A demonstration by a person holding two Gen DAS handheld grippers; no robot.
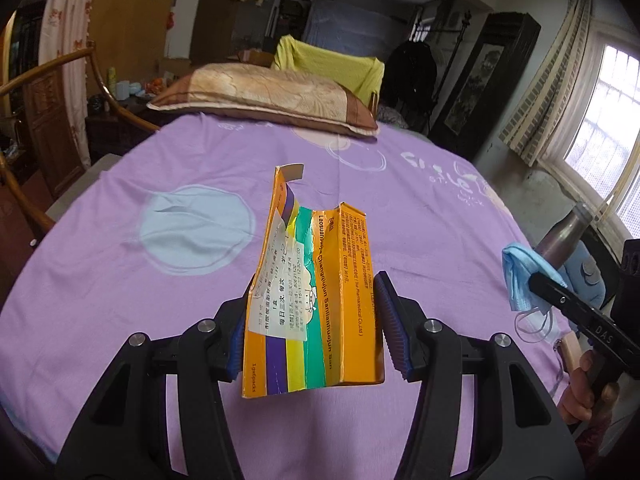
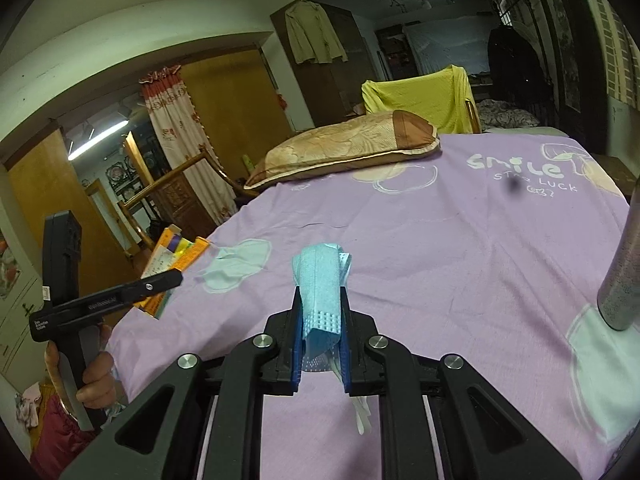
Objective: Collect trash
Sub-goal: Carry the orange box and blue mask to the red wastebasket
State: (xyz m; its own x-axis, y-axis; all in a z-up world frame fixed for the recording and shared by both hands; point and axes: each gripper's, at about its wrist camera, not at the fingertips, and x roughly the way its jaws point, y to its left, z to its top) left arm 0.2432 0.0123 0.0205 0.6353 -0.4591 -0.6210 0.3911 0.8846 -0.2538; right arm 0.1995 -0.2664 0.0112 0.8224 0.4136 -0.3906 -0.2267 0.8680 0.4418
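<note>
Left wrist view: the left gripper point(image 1: 314, 328), jaws partly apart, clamps a torn orange medicine box point(image 1: 316, 300) clear above the purple bedsheet point(image 1: 120, 300), its long axis pointing away toward the pillow point(image 1: 264, 96). Right wrist view: the right gripper point(image 2: 322, 328), nearly closed, pinches a folded blue face mask point(image 2: 322, 296) standing upright. Both items appear lifted; the next move calls for carrying them to a bin, none visible.

A lived-in home bedroom. Marked by a bed under a lilac sheet point(image 2: 460, 248) printed "smile". At its head, a tan pillow point(image 2: 352, 140); behind that, a yellow-draped chair point(image 2: 424, 100). Left of the bed, flowered curtains point(image 2: 176, 128) and carved wooden furniture point(image 1: 44, 112); beyond, a hanging jacket point(image 2: 312, 32).
</note>
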